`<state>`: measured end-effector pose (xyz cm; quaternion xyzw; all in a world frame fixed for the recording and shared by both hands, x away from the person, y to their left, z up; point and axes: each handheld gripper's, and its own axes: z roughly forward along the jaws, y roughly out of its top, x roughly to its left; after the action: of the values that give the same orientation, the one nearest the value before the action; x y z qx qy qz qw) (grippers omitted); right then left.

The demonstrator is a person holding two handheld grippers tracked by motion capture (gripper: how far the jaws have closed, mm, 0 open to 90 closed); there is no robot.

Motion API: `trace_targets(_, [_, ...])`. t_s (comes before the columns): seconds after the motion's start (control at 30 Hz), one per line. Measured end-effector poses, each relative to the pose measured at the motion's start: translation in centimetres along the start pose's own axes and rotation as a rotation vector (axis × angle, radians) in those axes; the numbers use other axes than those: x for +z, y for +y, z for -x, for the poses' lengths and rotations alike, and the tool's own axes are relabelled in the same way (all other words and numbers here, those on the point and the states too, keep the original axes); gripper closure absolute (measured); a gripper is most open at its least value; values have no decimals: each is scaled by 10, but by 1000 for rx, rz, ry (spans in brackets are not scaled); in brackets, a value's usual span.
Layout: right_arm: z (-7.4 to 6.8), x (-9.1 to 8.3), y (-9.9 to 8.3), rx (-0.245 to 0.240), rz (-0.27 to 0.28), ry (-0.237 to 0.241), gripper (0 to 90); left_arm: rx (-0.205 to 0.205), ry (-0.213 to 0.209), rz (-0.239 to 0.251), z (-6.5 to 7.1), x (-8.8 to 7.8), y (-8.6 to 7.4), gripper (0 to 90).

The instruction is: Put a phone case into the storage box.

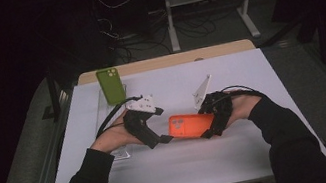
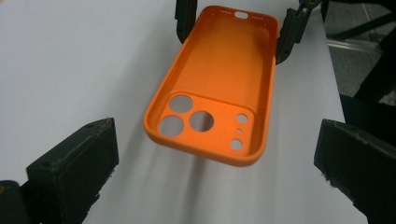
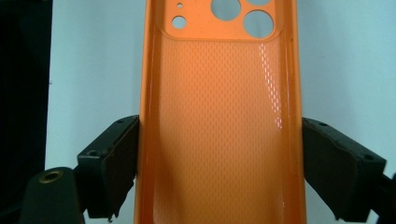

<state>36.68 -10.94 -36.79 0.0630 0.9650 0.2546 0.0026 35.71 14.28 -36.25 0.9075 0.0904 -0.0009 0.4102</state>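
An orange phone case point(image 1: 189, 125) hangs just above the white table, its camera-hole end toward my left gripper. My right gripper point(image 3: 219, 168) is shut on the case point(image 3: 219, 130), one pad point(image 3: 119, 163) on each long side near the plain end. In the left gripper view the case point(image 2: 219, 79) shows its hollow inside, with the right gripper's fingers point(image 2: 287, 32) at its far end. My left gripper point(image 2: 215, 158) stands open, its jaws wide on either side of the camera-hole end and clear of it. The high view puts my left gripper point(image 1: 162, 140) and right gripper point(image 1: 210, 126) at the case's two ends.
A green phone point(image 1: 111, 85) stands propped at the back left of the white table point(image 1: 229, 74), with what looks like a clear stand point(image 1: 104, 117) in front of it. Beyond the table are desk legs and cables on a dark floor.
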Motion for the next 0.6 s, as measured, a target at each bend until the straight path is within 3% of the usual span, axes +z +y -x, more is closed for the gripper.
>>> trace_targets(0.13, [-5,5,3,-24,-18,11,156,40,-12,-51,1,8,-3,0])
trace_targets(0.4, [-14,9,9,-54,-33,23,155,46,-46,-78,9,15,-6,0])
trace_targets(0.6, [-21,10,14,-76,-20,35,155,72,-60,-97,15,23,-4,0])
